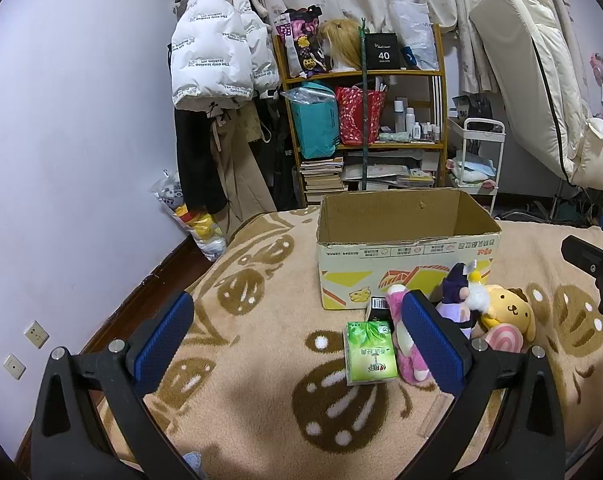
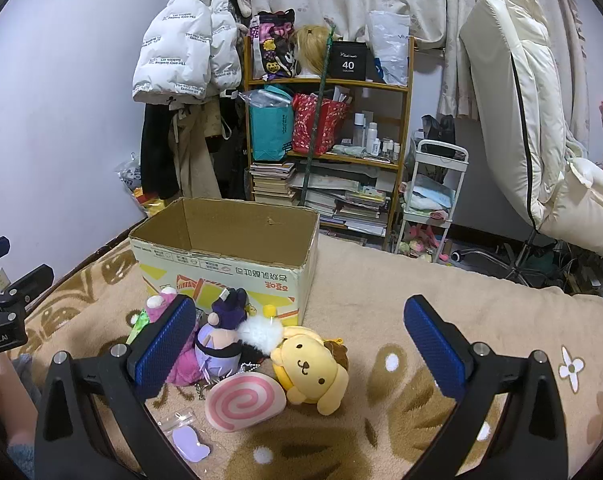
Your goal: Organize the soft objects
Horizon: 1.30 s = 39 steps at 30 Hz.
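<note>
An open cardboard box (image 1: 405, 256) stands on the patterned blanket; it also shows in the right wrist view (image 2: 221, 264). In front of it lie a yellow dog plush (image 2: 313, 372), a pink swirl plush (image 2: 243, 402), a purple plush (image 2: 219, 340), a white fluffy ball (image 2: 261, 332) and a pink plush (image 1: 405, 348). A green tissue pack (image 1: 369, 354) lies beside them. My left gripper (image 1: 297, 344) is open and empty, short of the tissue pack. My right gripper (image 2: 301, 348) is open and empty above the yellow plush.
A small clear bag with a purple piece (image 2: 189, 440) lies on the blanket (image 2: 381, 320). A wooden shelf (image 1: 365, 120) full of bags and books, hanging coats (image 1: 217, 60), a white cart (image 2: 433, 200) and a cream chair (image 2: 521, 120) stand behind the bed.
</note>
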Each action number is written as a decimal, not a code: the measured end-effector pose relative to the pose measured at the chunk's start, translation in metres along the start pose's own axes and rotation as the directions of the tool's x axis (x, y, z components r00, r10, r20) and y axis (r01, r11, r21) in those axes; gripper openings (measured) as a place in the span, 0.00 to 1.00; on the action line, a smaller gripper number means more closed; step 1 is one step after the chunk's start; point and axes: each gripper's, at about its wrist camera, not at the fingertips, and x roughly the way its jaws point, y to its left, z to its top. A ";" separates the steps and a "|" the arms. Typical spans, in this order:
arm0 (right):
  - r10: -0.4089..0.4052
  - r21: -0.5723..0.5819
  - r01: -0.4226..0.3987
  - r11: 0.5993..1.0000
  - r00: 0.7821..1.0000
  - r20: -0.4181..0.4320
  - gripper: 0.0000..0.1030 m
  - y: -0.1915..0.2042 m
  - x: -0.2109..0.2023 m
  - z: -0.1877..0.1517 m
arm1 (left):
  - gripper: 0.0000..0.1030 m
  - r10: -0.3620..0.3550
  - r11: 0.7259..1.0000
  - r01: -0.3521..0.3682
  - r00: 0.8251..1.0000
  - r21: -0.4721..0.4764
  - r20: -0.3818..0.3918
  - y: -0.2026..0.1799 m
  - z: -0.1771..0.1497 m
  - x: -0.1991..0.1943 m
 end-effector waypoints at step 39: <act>0.001 -0.003 -0.001 1.000 1.000 -0.010 1.00 0.002 0.004 -0.001 | 0.99 0.001 1.000 -0.001 1.000 0.005 -0.002 0.000 0.000 0.000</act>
